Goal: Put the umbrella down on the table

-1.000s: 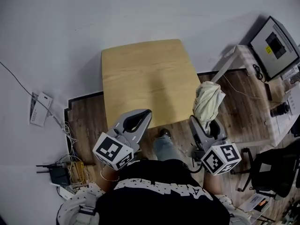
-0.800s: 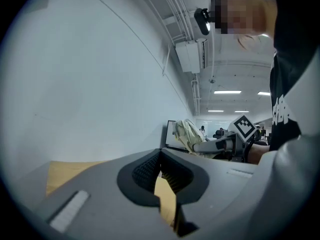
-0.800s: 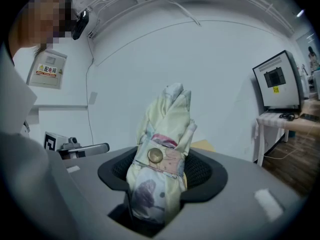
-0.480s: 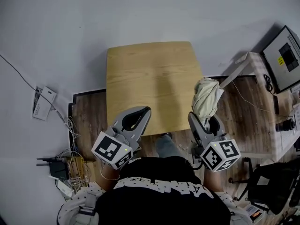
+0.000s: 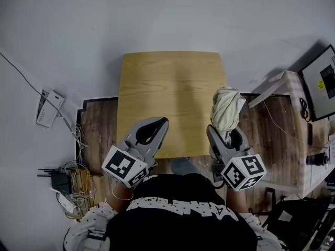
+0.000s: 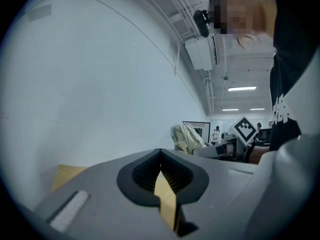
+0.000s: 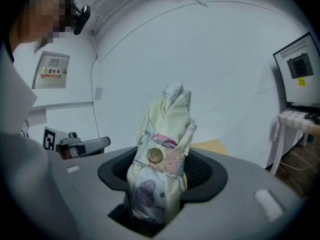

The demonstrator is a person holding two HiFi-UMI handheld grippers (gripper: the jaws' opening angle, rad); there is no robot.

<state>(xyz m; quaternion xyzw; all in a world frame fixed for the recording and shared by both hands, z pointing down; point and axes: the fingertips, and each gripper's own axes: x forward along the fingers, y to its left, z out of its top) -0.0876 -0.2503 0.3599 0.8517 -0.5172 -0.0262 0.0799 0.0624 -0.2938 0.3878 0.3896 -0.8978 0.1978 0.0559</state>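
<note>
Two grippers at the wooden tabletop [image 5: 167, 82] — right gripper [image 5: 226, 136], jaws clamping a folded umbrella [image 5: 226, 106]; left gripper [image 5: 158, 125], jaws closed, empty.

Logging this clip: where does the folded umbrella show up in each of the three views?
Head view: right of centre, the folded umbrella sticks out of the right gripper, by the wooden table's right edge.
Left gripper view: small, right of centre, in the background.
Right gripper view: dead centre, clamped between the jaws.
Shared landmark: the wooden table.
</note>
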